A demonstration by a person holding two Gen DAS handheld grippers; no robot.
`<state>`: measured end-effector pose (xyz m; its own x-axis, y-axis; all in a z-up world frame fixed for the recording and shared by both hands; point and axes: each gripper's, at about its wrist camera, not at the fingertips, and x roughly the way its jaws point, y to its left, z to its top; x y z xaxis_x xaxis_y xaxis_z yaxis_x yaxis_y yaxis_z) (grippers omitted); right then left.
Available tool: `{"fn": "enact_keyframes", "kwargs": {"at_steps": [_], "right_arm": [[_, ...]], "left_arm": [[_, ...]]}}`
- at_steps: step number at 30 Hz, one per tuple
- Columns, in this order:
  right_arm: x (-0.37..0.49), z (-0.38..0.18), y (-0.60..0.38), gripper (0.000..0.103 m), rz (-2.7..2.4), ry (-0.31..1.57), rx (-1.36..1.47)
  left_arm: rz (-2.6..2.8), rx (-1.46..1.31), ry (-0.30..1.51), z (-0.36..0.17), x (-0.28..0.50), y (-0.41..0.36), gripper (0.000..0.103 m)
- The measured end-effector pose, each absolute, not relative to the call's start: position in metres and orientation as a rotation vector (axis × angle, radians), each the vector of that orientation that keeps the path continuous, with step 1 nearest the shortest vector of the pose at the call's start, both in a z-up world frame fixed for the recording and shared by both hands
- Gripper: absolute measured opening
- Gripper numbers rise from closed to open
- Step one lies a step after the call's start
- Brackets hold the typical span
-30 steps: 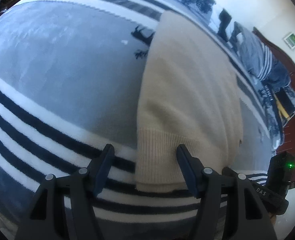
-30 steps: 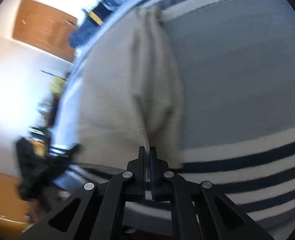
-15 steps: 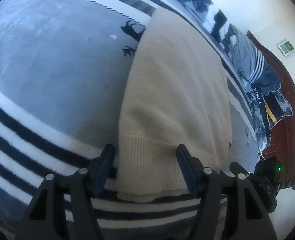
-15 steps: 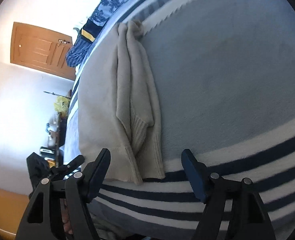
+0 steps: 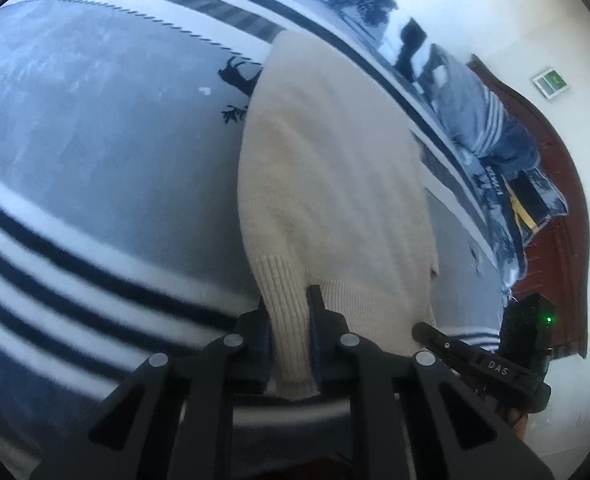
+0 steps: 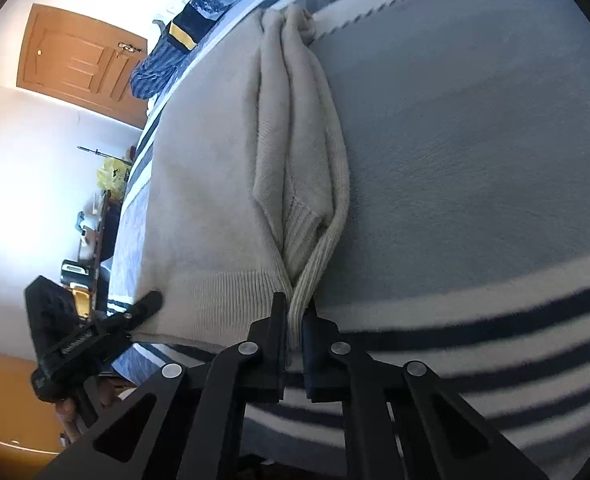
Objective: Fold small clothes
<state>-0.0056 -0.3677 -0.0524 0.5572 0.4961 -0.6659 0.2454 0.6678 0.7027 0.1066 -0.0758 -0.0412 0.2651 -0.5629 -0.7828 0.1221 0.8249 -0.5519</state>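
A cream knitted sweater lies on a grey blanket with white and navy stripes. My left gripper is shut on the ribbed hem at the sweater's near left corner. In the right wrist view the sweater has its sleeves folded in along the right side. My right gripper is shut on the ribbed hem at the near right corner. Each gripper shows in the other's view: the right one at lower right, the left one at lower left.
Blue patterned bedding is piled at the bed's far side by a dark red headboard. A wooden door and a cluttered shelf stand beyond the bed's left edge. The blanket stretches out beside the sweater.
Both grippers were open half a second ago over the hem. Both have now shut on the hem corners. The right one had let go of the sleeve edge before that.
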Motion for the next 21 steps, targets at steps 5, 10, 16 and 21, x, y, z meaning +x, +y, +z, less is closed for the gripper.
{"fn": "enact_keyframes", "kwargs": {"at_steps": [5,10,16,21], "right_arm": [[-0.044,-0.037,-0.348,0.004,0.199,1.002,0.822],[-0.07,-0.062,-0.323,0.005,0.184,1.084,0.752],[-0.07,-0.053,-0.309,0.005,0.139,1.047,0.604],[-0.073,-0.061,-0.312,0.009,0.114,1.082,0.607]], "left_arm": [[-0.5,-0.35,1.241,-0.028,0.056,-0.06,0.015],[-0.443,-0.257,1.29,-0.055,0.023,-0.053,0.016],[-0.423,-0.174,1.206,-0.042,0.012,-0.062,0.018],[-0.393,-0.129,1.234,-0.052,0.003,-0.056,0.021]]}}
